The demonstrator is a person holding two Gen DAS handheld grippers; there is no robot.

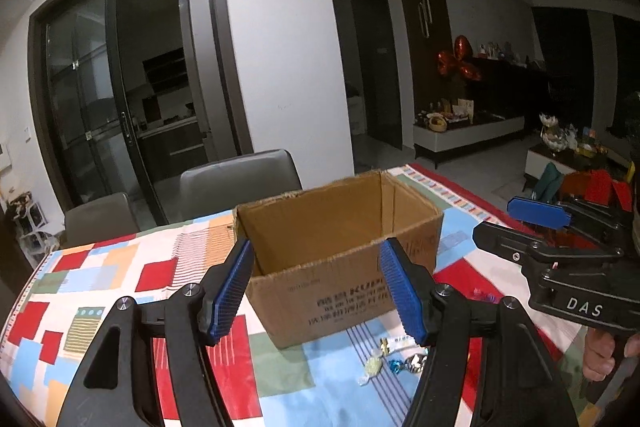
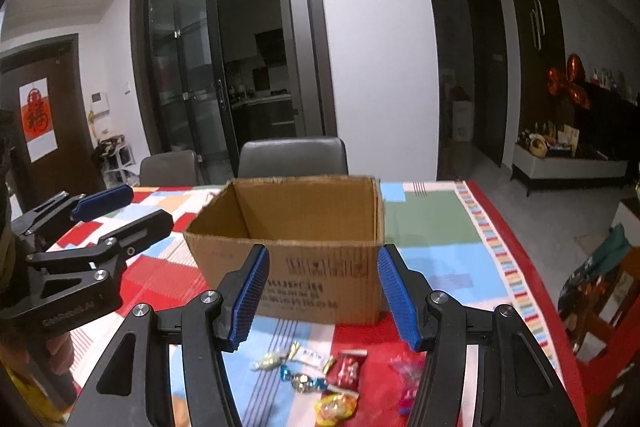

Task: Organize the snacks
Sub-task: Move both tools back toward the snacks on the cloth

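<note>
Left tool (image 1: 316, 291) gaping, right tool (image 2: 320, 295) gaping, both level before box (image 2: 296, 223)

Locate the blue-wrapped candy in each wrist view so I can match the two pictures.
Left wrist view: the blue candy lies low, right of centre, on the tablecloth in front of the box.
Right wrist view: it lies low, left of centre, between the hand-held gripper's fingers, left of a red packet.
Shared landmark: the open cardboard box just behind the candies.
</note>
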